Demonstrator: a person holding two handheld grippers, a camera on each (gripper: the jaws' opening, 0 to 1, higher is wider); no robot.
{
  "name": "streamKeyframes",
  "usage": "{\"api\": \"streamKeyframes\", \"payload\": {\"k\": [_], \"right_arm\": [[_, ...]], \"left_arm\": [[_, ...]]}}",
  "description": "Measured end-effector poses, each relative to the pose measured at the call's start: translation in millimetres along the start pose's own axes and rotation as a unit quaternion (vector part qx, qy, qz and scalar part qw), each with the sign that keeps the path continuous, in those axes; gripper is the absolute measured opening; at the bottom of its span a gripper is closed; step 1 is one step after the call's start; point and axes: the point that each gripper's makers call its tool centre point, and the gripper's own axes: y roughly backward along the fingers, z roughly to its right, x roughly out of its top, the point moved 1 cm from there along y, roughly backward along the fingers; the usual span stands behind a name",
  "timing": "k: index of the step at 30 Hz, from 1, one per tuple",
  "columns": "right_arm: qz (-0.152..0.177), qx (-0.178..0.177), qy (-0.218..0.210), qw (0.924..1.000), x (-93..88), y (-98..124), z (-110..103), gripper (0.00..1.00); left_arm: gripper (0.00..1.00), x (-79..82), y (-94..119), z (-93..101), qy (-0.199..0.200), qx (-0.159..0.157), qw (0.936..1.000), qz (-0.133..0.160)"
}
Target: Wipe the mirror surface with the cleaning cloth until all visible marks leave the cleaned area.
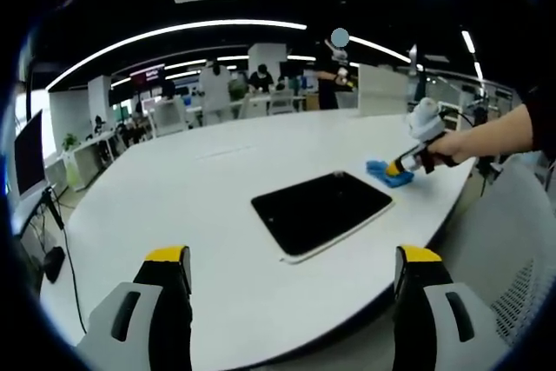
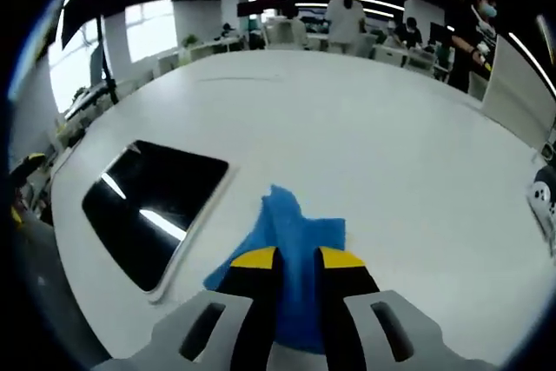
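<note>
So the mirror (image 1: 323, 212) lies flat on the worktop (image 1: 191, 197), near its front edge. The cloth (image 2: 291, 254) sits on the worktop just right of it, looks like under the right gripper (image 2: 295, 260). Left gripper (image 1: 295, 267) hangs in front.

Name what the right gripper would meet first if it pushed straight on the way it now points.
The blue cloth: the right gripper is already at it, jaws nearly together, apparently pinching it. Beyond lies bare white table.
</note>
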Motion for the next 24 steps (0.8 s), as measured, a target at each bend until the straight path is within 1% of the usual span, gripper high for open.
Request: {"api": "streamKeyframes", "payload": {"k": [1, 3, 4, 6, 8, 10, 11, 15, 19, 21, 24], "right_arm": [[0.0, -0.002, -0.001, 1.0, 0.2, 0, 0, 0.03], [-0.006, 0.002, -0.034, 0.9994, 0.1, 0, -2, 0.01], [-0.01, 0.001, -0.035, 0.9993, 1.2, 0, 1, 0.01], [-0.015, 0.001, -0.038, 0.9992, 2.5, 0, 2, 0.0], [-0.007, -0.016, -0.034, 0.9993, 11.0, 3, 3, 0.0], [0.011, -0.007, -0.069, 0.9976, 23.4, 2, -3, 0.0], [0.019, -0.001, -0.072, 0.9972, 32.3, 2, -7, 0.0], [0.024, 0.014, -0.055, 0.9981, 56.5, -4, -26, 0.0], [0.024, 0.025, -0.055, 0.9979, 68.9, -13, -44, 0.0], [0.018, 0.026, -0.037, 0.9988, 70.2, -20, -54, 0.0], [0.003, 0.028, -0.027, 0.9992, 67.1, -31, -65, 0.0]], "left_arm": [[0.97, 0.1, 0, 0.0, 0.0, 0.0, 1.0, 0.0], [0.97, -0.3, 0, 0.5, 0.001, -0.001, 1.0, 0.0], [0.96, -1.0, 0, 0.5, 0.002, -0.002, 1.0, -0.003], [0.96, -1.0, 0, 0.9, 0.002, -0.003, 1.0, -0.003], [0.96, -0.9, 0, 1.6, 0.003, -0.005, 1.0, -0.003], [0.96, -0.8, 0, 1.8, 0.002, -0.005, 1.0, -0.002], [0.96, -0.8, 0, 2.2, 0.003, -0.006, 1.0, -0.002], [0.96, -2.1, 0, 5.3, 0.001, -0.015, 0.9999, -0.007], [0.96, -1.4, 0, 4.4, 0.001, -0.011, 0.9999, -0.005], [0.96, -2.6, 0, 4.2, 0.002, -0.01, 0.9999, -0.009], [0.96, -2.3, 0, 4.3, 0.002, -0.01, 0.9999, -0.008]]}}
